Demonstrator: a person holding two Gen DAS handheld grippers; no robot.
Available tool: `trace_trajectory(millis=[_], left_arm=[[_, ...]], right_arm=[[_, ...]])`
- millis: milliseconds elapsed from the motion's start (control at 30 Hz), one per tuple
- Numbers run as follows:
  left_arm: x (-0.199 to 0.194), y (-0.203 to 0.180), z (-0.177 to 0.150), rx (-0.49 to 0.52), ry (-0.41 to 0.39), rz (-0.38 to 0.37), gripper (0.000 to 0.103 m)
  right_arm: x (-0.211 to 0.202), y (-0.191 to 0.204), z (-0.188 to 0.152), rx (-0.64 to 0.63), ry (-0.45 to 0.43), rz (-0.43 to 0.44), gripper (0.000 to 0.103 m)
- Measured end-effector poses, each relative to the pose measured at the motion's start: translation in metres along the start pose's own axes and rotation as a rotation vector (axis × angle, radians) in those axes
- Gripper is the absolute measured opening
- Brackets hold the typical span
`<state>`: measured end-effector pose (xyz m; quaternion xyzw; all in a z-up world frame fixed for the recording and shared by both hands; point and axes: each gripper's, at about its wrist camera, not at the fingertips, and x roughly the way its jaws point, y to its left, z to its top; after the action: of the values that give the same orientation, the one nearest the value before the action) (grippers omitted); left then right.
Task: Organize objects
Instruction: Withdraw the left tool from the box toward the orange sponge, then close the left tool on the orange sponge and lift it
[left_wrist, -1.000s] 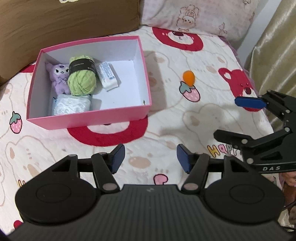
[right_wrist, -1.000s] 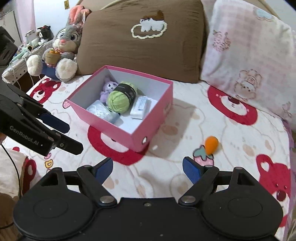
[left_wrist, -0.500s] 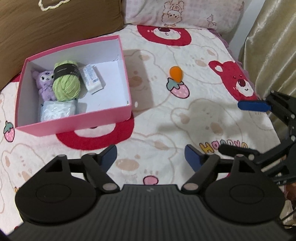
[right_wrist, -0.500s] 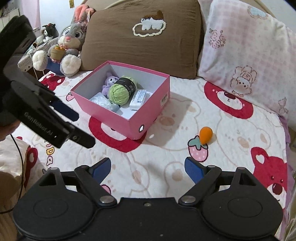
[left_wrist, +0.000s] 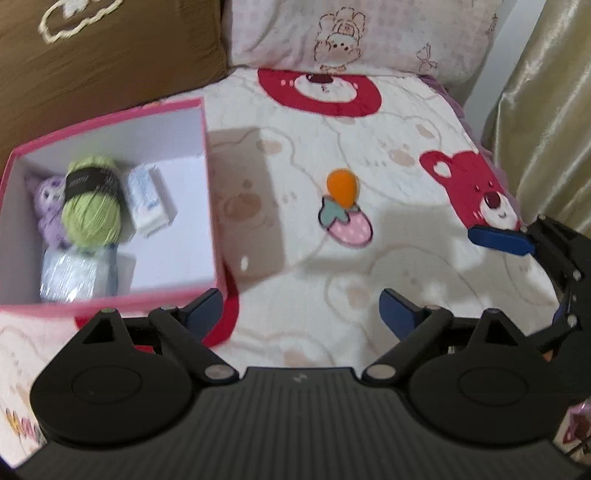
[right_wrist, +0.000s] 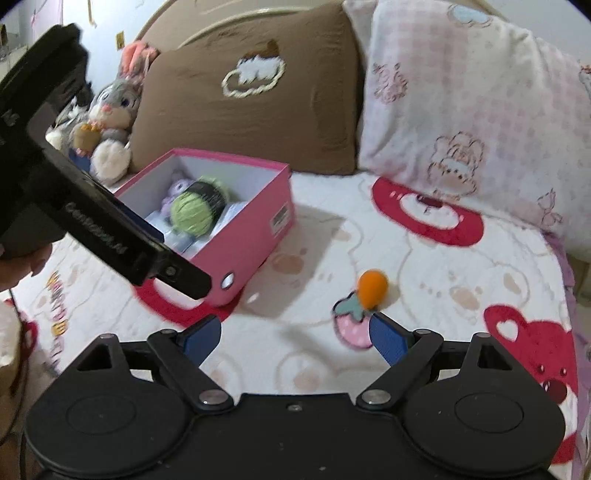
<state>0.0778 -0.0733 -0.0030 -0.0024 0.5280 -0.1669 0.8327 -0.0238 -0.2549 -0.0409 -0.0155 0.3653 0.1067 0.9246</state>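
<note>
A pink box (left_wrist: 218, 206) (right_wrist: 255, 229) sits on the bedspread with a green yarn ball (left_wrist: 92, 203) (right_wrist: 195, 212), a purple plush (left_wrist: 50, 206), a white packet (left_wrist: 146, 197) and a clear wrapped bundle (left_wrist: 74, 275) inside. A small orange egg-shaped sponge (left_wrist: 341, 186) (right_wrist: 373, 288) lies on the cover to the right of the box. My left gripper (left_wrist: 301, 314) hovers near the box's front right corner, its jaws opening with nothing between them. My right gripper (right_wrist: 295, 338) is open and empty, with the sponge just beyond its right finger.
A brown cushion (right_wrist: 243, 99) and a pink patterned pillow (right_wrist: 461, 99) lean at the head of the bed. A grey rabbit plush (right_wrist: 110, 122) sits at the back left. A gold curtain (left_wrist: 546, 110) hangs along the right edge of the bed.
Both grippers moved forward toward the box and sponge, which look larger now. The left jaws have spread wider. The left gripper's body fills more of the right wrist view's left side.
</note>
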Motion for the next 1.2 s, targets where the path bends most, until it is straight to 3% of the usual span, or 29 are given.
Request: trace_trajectory(millis=[133, 267, 800, 1000, 1067, 1200], left_arm=[[0.027, -0.008, 0.024, 0.031, -0.047, -0.009, 0.092], [0.059, -0.014, 0.043, 0.051, -0.054, 0.005, 0.090], [0.165, -0.014, 0.078, -0.015, -0.026, -0.073, 0.087], [0.188, -0.007, 0.081, -0.081, -0.020, -0.098, 0.071], [0.192, -0.004, 0.082, -0.107, -0.026, -0.134, 0.065], [0.196, -0.003, 0.080, -0.144, -0.036, -0.204, 0.044]], right_arm=[[0.023, -0.014, -0.005, -0.014, -0.054, -0.046, 0.090], [0.054, -0.032, -0.005, -0.009, -0.050, -0.066, 0.090], [0.149, -0.073, -0.017, 0.119, -0.029, 0.002, 0.088], [0.170, -0.079, -0.019, 0.153, -0.021, -0.009, 0.080], [0.175, -0.082, -0.020, 0.171, -0.019, -0.007, 0.072], [0.179, -0.088, -0.022, 0.207, -0.016, -0.034, 0.053]])
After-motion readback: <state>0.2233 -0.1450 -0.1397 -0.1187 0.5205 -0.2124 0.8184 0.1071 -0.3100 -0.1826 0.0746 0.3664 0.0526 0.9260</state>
